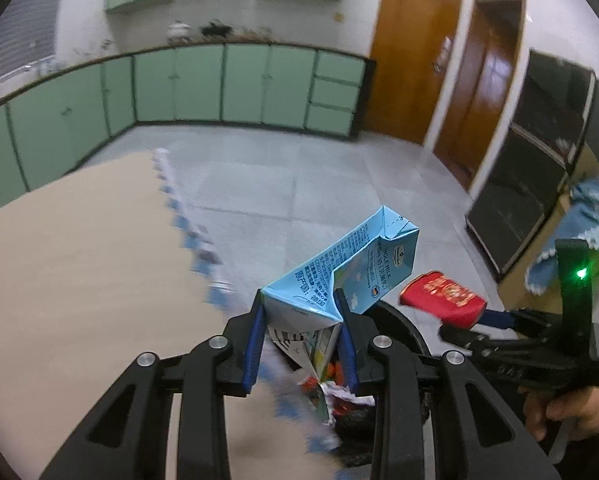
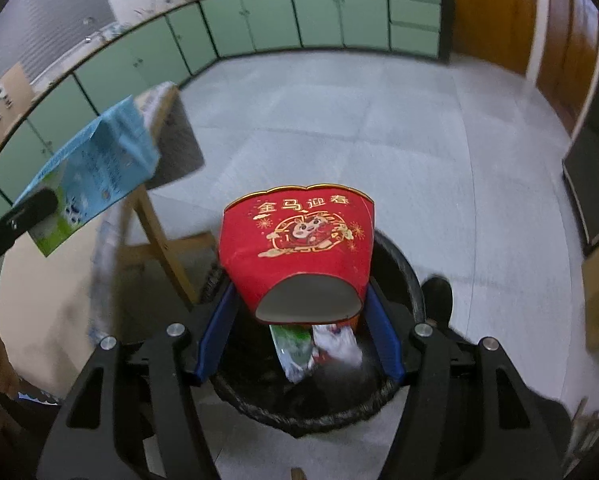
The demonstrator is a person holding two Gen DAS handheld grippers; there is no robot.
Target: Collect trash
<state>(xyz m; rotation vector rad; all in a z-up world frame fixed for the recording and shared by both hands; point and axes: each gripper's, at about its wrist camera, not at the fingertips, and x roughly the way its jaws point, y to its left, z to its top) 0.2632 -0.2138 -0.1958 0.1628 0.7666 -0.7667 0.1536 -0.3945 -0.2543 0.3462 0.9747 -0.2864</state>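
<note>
My left gripper [image 1: 299, 304] is shut on a crumpled light-blue milk carton [image 1: 339, 276], held above a black-lined trash bin [image 1: 403, 332] beside the table edge. My right gripper [image 2: 299, 296] is shut on a red paper cup [image 2: 299, 248] with gold print, its open end facing the camera, directly over the trash bin [image 2: 403, 272]. Several wrappers [image 2: 319, 348] lie inside the bin. The milk carton [image 2: 95, 168] shows at the left in the right wrist view; the red cup [image 1: 443, 300] and right gripper [image 1: 479, 320] show at the right in the left wrist view.
A beige table [image 1: 79, 280] with a blue-patterned edge stands left of the bin; its wooden leg [image 2: 159, 236] is close to the rim. A shoe [image 2: 437, 296] stands beside the bin. Green cabinets [image 1: 219, 84], brown doors [image 1: 411, 60] and a dark shelf unit [image 1: 539, 160] line the walls around grey floor.
</note>
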